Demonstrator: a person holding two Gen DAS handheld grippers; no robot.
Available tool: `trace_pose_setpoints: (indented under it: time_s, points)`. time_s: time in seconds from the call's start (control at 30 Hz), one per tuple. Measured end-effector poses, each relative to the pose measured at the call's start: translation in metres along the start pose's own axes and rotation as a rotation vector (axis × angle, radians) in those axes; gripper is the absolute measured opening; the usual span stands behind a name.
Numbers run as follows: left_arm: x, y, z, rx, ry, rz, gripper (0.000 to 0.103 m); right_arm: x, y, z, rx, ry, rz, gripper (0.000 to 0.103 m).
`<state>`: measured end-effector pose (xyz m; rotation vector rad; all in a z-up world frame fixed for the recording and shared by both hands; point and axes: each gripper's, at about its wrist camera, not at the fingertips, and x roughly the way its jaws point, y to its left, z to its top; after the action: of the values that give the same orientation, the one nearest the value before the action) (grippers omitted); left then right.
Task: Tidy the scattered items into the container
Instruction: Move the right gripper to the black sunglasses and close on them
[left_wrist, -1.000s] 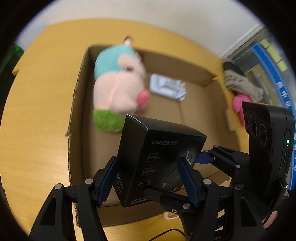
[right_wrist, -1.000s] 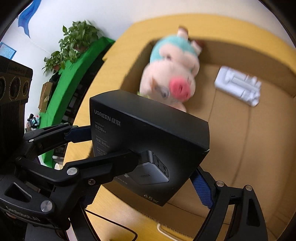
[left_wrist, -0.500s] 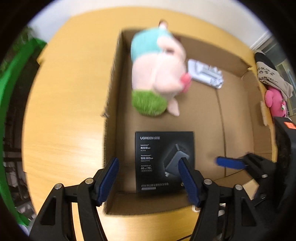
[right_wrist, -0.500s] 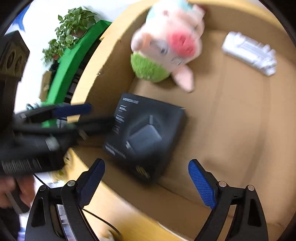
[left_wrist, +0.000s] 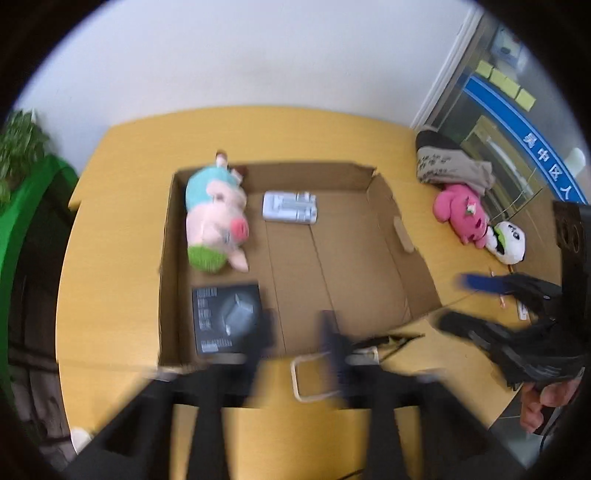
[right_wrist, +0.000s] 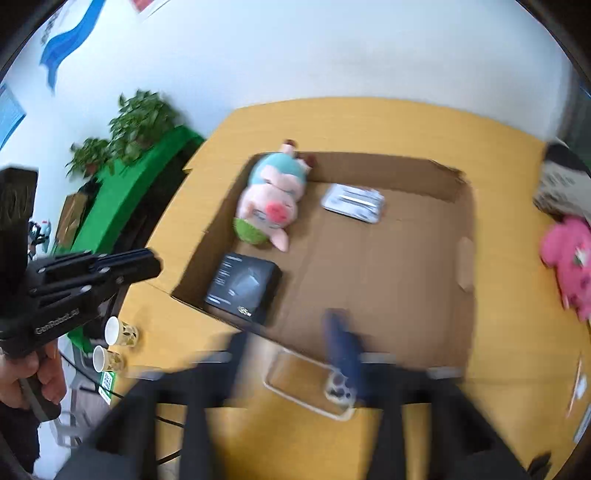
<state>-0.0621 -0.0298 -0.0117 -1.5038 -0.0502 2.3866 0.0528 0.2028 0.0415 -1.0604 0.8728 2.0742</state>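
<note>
Now your left gripper (left_wrist: 297, 334) stood with its jaws apart and empty, having just opened further, and your right gripper (right_wrist: 291, 345) was spread as wide as it goes, also just opened and holding nothing. Both were blurred, hovering above the near wall of the cardboard box (left_wrist: 384, 206). A second ago you had the black charger box (left_wrist: 226, 318) clamped between both grippers over the cardboard box; half a second ago it had dropped free, and it now lay flat in the near left corner, apart from every finger. Beside it lay the plush pig (left_wrist: 216, 225) and a white packet (left_wrist: 290, 208). A clear phone case (right_wrist: 310, 384) sat on the table (left_wrist: 110, 229) just outside the near wall.
</note>
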Motion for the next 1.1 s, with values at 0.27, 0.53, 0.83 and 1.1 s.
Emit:
trace_pose_setpoints:
  time_s: [0.27, 0.53, 0.83, 1.1]
  points:
    - [0.047, -0.002, -0.060, -0.032, 0.169, -0.120, 0.080, 0.035, -0.077, -0.109, 0.106, 0.189, -0.146, 0.102]
    - [0.090, -0.004, -0.080, -0.040, 0.289, -0.143, 0.079, 0.080, -0.086, -0.148, -0.332, 0.201, -0.279, 0.100]
    - [0.106, -0.012, -0.090, -0.049, 0.355, -0.130, 0.079, 0.137, -0.101, -0.142, -0.657, 0.231, -0.176, 0.083]
    - [0.115, -0.026, -0.100, -0.044, 0.408, -0.111, 0.079, 0.159, -0.109, -0.144, -0.577, 0.246, -0.081, 0.058]
